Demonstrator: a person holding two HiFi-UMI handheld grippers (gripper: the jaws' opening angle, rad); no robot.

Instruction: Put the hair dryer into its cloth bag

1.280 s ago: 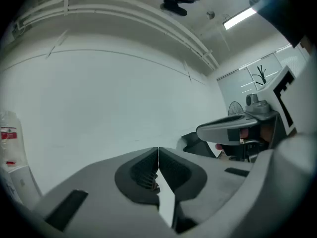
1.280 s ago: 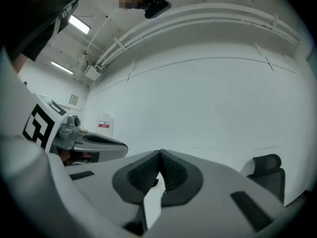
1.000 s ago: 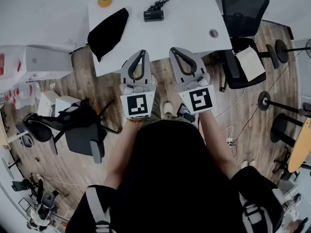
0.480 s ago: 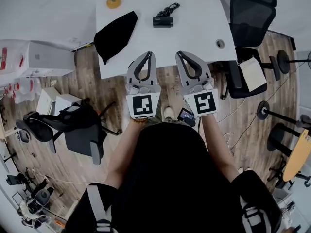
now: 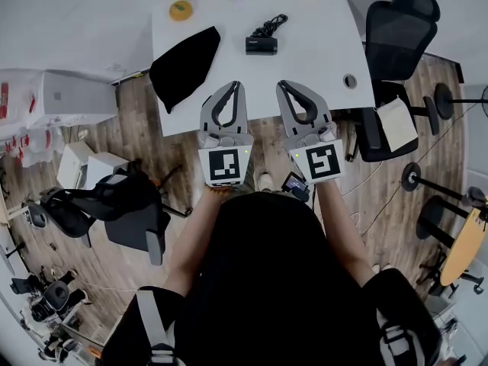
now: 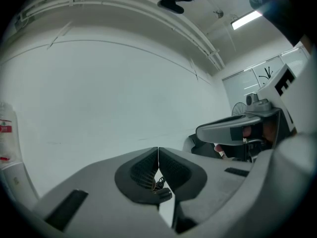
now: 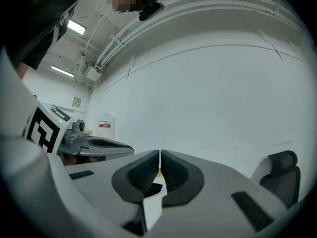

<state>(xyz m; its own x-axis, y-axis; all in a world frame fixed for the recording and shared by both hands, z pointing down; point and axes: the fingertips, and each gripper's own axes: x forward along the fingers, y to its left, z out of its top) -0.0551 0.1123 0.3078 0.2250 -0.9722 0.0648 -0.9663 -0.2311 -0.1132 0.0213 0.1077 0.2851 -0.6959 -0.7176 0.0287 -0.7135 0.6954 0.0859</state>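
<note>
From the head view, the left gripper (image 5: 234, 87) and the right gripper (image 5: 283, 86) hang side by side over the wooden floor, just short of the near edge of the white rectangular surface (image 5: 320, 29), both clenched with nothing in them. The compact black plastic hair dryer (image 5: 261, 45), its dark cord bunched on top, lies ahead of the two grippers and roughly between their lines, well apart from both. The limp black cloth bag (image 5: 185, 65) lies flat ahead and to the left of the left gripper, its near corner reaching the edge of the surface. The left gripper view shows its grey ribbed jaws pressed together at the tips (image 6: 158, 155), empty, with the right gripper (image 6: 237, 128) alongside. The right gripper view shows the same: jaws meeting at the tips (image 7: 159, 157), nothing between them, and a black office chair (image 7: 282, 167) off to its right. The likely troubles lie ahead: the bag's mouth does not show as open, so one gripper may pinch both layers and shut it; the loose cord could catch on the rim; and a tug on the bag near the edge could drag it off the surface
</note>
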